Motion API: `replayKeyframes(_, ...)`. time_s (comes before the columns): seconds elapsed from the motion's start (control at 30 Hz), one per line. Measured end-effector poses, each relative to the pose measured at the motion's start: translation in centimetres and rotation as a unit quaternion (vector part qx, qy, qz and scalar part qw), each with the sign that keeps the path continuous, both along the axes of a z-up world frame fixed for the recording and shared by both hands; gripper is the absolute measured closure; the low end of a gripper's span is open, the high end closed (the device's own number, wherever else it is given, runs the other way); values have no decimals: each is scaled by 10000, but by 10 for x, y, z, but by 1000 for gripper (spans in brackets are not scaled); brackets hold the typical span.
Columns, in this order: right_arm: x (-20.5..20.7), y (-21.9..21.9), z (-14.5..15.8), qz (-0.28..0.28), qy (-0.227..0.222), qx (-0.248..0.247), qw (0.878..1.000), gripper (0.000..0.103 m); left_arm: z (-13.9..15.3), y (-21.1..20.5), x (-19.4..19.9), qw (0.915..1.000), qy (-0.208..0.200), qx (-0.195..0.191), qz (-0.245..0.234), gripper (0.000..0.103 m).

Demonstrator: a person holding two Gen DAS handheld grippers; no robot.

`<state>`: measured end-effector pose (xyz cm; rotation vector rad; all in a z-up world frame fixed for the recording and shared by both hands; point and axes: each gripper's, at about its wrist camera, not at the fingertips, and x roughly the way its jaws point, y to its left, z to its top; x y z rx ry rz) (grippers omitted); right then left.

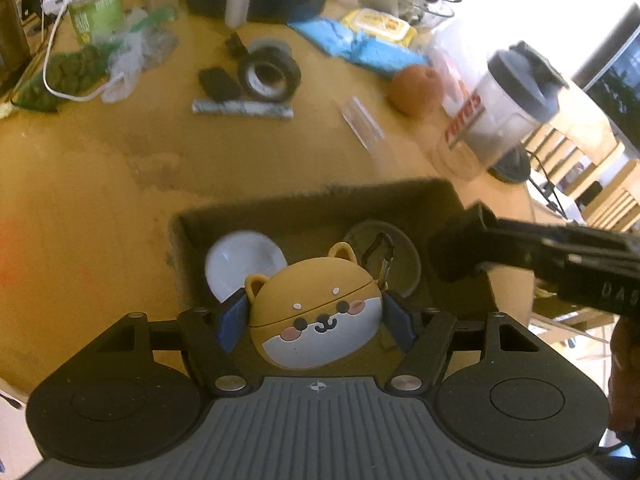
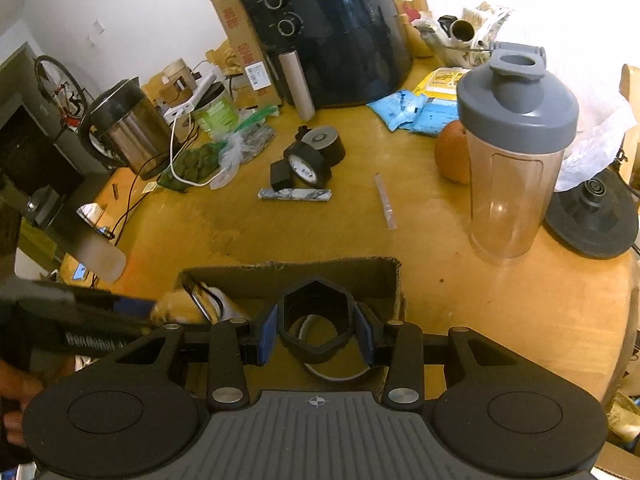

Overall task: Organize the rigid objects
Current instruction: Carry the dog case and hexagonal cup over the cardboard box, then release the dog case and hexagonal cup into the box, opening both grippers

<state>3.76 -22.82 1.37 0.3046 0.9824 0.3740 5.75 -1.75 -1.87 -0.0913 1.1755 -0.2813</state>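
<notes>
Two small items are held above an open brown cardboard box (image 1: 312, 208) on a yellow wooden table (image 1: 100, 184).

A round rubbery orange-and-white dog-faced case (image 1: 316, 320) with a metal carabiner clip (image 1: 380, 254) is clamped between the blue pads of the left gripper (image 1: 316, 320), over the box's near edge. A black hexagonal plastic ring (image 2: 316, 318) is gripped by the right gripper (image 2: 316, 328) above the box interior. A white round dish (image 1: 240, 260) and a clear round lid (image 1: 404, 256) are seen lying inside the box.
</notes>
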Motion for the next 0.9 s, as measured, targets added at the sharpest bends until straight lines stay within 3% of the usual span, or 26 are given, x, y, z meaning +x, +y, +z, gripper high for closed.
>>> replayKeyframes(0.23, -2, 7, 1, 198, -34, -45, 9998, 59, -15, -6, -9, 9999, -68, 48, 149, 32)
replayKeyframes(0.43, -5, 16, 2, 402, -70, -108, 9991, 59, -1, 0, -26, 9991, -208, -4, 363, 30)
replayKeyframes(0.63, -6, 23, -1, 560, -58, -199, 9982, 59, 10, 4, -44, 9977, -349, 210, 545, 30)
replayKeyframes(0.9, -1, 28, 6, 680, -190, -294, 9971, 59, 12, 12, -58, 9963, -316, 188, 777, 30)
